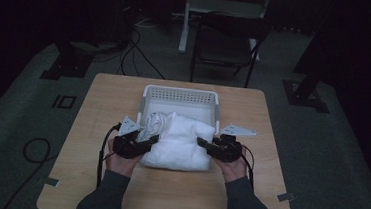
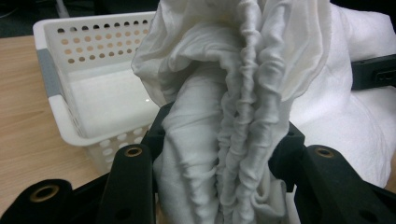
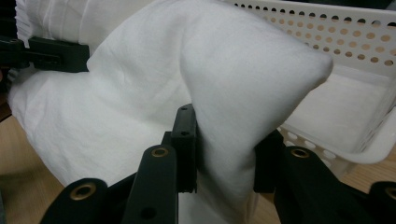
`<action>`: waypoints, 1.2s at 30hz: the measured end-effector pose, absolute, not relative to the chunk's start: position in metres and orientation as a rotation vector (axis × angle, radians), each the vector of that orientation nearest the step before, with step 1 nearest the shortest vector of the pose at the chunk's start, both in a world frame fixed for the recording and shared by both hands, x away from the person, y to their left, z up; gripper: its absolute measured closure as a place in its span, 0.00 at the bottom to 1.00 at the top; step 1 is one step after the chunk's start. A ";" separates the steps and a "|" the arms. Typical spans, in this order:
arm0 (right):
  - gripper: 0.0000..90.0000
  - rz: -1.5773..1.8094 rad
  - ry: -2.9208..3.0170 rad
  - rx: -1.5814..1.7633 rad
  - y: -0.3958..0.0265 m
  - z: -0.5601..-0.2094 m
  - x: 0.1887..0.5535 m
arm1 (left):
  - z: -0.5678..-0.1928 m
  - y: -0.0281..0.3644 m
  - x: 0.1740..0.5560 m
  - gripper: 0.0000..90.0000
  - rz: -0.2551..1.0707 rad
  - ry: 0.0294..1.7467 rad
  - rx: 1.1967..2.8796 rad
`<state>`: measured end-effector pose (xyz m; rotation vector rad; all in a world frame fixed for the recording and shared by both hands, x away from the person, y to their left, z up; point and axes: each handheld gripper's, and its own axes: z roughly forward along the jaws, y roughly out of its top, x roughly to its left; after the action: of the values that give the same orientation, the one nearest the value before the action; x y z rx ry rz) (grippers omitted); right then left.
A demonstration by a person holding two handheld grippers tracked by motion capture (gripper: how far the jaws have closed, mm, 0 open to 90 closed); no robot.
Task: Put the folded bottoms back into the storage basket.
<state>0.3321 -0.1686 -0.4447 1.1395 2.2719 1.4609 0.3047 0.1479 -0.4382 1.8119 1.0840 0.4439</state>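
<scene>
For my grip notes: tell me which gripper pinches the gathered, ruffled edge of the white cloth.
The left gripper; its bite of white cloth is pleated, the right gripper's smooth.

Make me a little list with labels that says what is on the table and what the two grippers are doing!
table: light wooden table
basket: white plastic basket with holes in its walls, at the far middle of the table
cloth: white bundled cloth, in front of the basket, its far edge over the near rim
left gripper: left gripper shut on the cloth's gathered end
right gripper: right gripper shut on a cloth corner
</scene>
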 end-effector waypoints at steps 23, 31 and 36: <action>0.77 1.486 2.248 1.122 -0.168 -0.427 0.349 | -0.423 0.152 0.322 0.61 0.444 1.069 1.777; 0.77 1.471 2.238 1.120 -0.167 -0.423 0.354 | -0.419 0.151 0.329 0.61 0.450 1.066 1.771; 0.77 1.468 2.234 1.125 -0.168 -0.421 0.357 | -0.417 0.150 0.332 0.61 0.454 1.066 1.771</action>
<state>0.3567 -0.1676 -0.4205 1.1248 2.2341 1.4677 0.3322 0.1503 -0.4167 1.7706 1.0664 0.4536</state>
